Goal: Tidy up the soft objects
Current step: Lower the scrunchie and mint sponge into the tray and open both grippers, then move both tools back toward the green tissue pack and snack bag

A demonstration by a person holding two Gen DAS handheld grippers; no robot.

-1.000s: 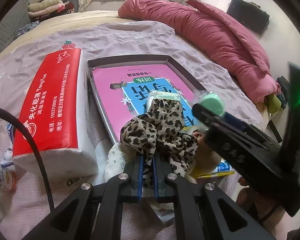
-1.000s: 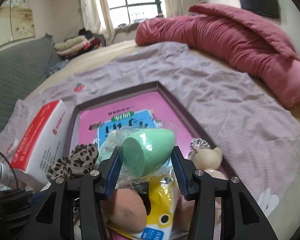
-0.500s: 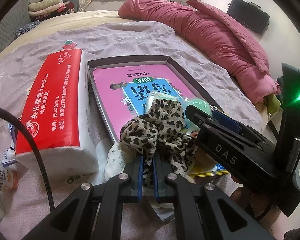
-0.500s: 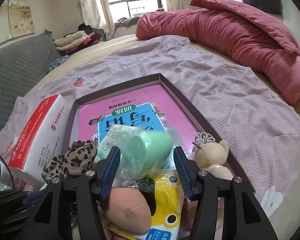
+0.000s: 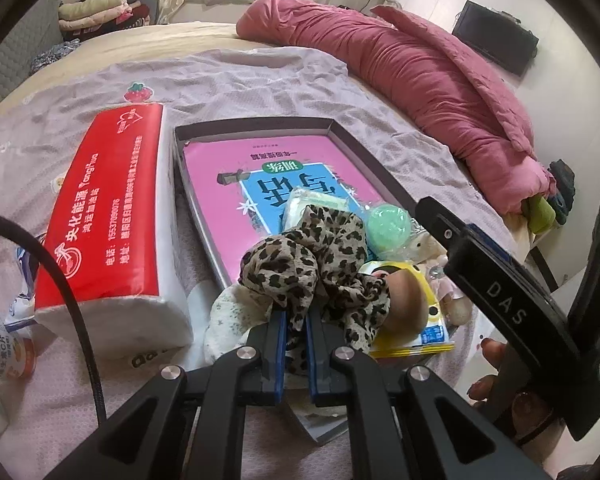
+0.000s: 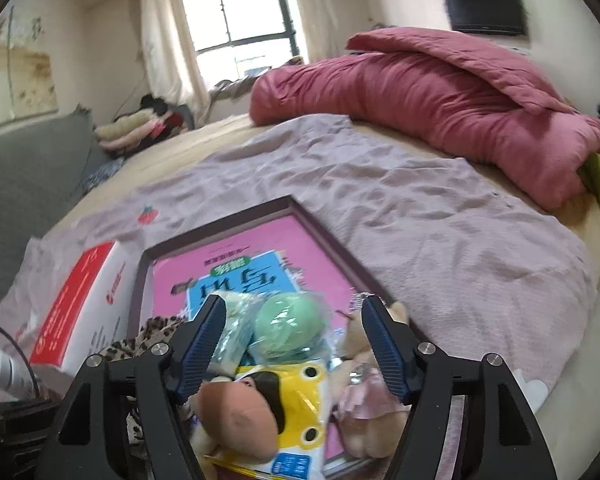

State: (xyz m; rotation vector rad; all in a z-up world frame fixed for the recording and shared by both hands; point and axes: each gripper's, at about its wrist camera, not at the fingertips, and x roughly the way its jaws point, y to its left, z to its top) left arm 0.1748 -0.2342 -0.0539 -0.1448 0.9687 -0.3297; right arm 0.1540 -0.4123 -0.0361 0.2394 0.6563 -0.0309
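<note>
Grippers: we count two; left gripper (image 5: 296, 334) pinched tight on the leopard scrunchie (image 5: 316, 264).
Right gripper (image 6: 292, 344): jaws just been opening, wide apart, pads clear of the one green sponge (image 6: 290, 324) lying between them.
Ahead: one dark tray (image 5: 256, 124), sponge resting inside.
Left view only: a hand (image 5: 496, 376) on the right tool.
Right view only: window (image 6: 236, 20).
</note>
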